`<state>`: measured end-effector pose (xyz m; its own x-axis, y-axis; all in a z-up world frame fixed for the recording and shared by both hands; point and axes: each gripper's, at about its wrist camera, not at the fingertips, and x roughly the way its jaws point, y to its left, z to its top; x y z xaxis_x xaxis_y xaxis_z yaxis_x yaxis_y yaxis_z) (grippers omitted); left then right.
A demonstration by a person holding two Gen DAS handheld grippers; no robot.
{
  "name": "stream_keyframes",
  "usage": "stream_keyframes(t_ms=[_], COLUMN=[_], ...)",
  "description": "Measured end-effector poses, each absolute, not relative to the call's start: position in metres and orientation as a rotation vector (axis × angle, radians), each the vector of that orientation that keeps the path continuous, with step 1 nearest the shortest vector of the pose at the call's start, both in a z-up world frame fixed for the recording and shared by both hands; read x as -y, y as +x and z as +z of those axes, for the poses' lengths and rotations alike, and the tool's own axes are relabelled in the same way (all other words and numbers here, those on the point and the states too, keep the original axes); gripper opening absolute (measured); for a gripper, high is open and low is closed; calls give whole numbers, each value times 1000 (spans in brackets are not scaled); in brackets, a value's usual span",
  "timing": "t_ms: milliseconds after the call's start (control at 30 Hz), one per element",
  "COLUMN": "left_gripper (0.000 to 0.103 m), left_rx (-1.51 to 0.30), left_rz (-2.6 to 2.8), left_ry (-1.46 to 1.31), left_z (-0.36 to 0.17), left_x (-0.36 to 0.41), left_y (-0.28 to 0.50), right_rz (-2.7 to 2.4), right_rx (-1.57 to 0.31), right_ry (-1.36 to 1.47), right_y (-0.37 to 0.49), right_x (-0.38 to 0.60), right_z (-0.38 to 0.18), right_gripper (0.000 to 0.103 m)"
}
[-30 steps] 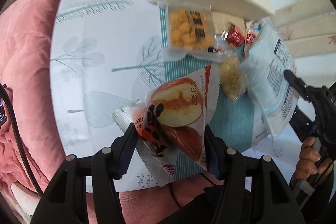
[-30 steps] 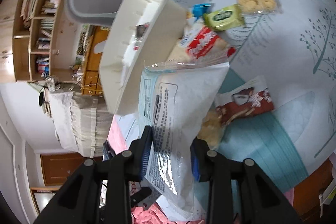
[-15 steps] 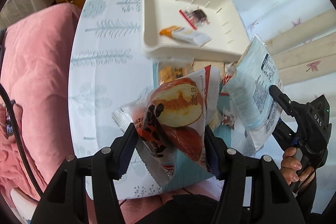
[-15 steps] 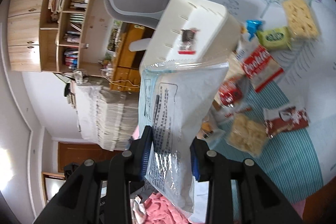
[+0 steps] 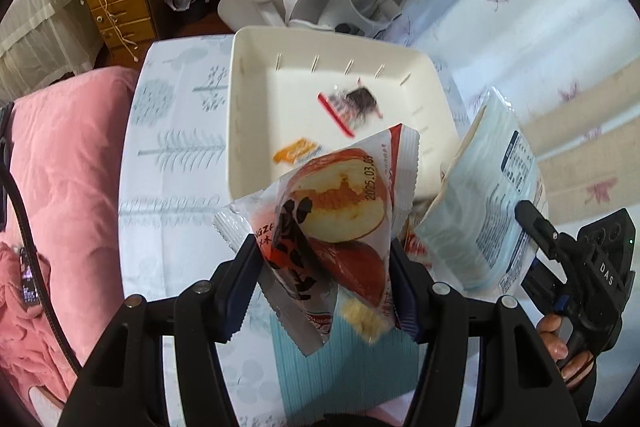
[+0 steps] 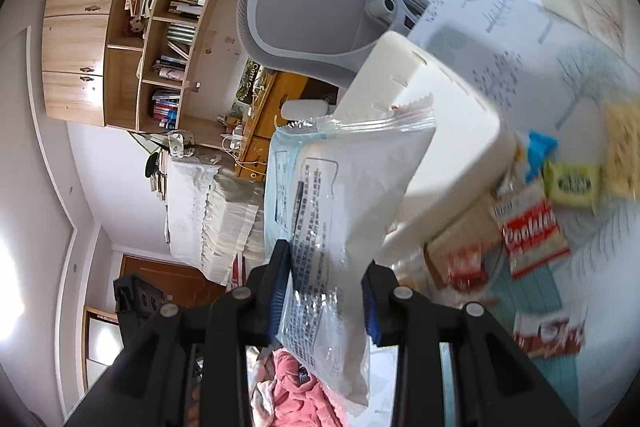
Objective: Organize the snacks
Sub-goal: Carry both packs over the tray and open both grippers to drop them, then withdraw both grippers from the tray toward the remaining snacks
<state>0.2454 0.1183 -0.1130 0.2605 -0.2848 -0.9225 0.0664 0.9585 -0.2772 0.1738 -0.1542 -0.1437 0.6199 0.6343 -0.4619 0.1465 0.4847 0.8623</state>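
Two snack bags up in the air over the white tray

We see a red and white bun bag (image 5: 336, 227) lifted near the cream tray (image 5: 248, 115), and a pale blue bag (image 5: 484, 211) tilted to its right. In the tray lie a small orange packet (image 5: 298, 151) and a dark one (image 5: 356, 103). More snacks (image 6: 532, 231) lie past it.

— What can be read on the red-and-white plastic snack packet printed with a cut bun (image 5: 336, 223)?
— A date, "2025.03.09", is printed near its upper edge; large black characters lower down cannot be made out.

— And elsewhere?
— "DAS" is marked on the black housing of the right gripper (image 5: 606, 273). "Cookies" is partly legible on a small red-and-white wrapper (image 6: 534, 231). Fine print on the pale blue-and-white pouch (image 6: 344, 203) is too small to be read.
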Motion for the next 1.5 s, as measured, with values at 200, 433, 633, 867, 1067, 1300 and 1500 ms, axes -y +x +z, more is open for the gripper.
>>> stream_keyframes(t_ms=[200,433,633,867,1067,1300,1500], left_gripper=[59,59,64,87,98,98,98], left_rx=[-1283,-1278,-1285,-1297,-1289,-1259,-1222], left_rz=[-209,-192,-171,-134,-122,-179,-223], left_ry=[-191,-213,-229,-253,-225,-255,-257], left_z=[-120,-134,-144,-148,-138,-123,-107], left_x=[-104,-95,-87,-88,-89,-96,-108], left_y=[276,306,322,325,313,281,233], right_rz=[363,350,316,265,249,208,172], right_rx=[-895,-955,-1031,-1027,-1011,-996,-996], right_ry=[1022,978,900,841,880,888,856], right_y=[207,242,262,262,245,211,164], right_x=[161,168,169,177,186,188,179], right_z=[-152,-169,-179,-175,-169,-157,-148], right_gripper=[32,32,33,61,71,83,83])
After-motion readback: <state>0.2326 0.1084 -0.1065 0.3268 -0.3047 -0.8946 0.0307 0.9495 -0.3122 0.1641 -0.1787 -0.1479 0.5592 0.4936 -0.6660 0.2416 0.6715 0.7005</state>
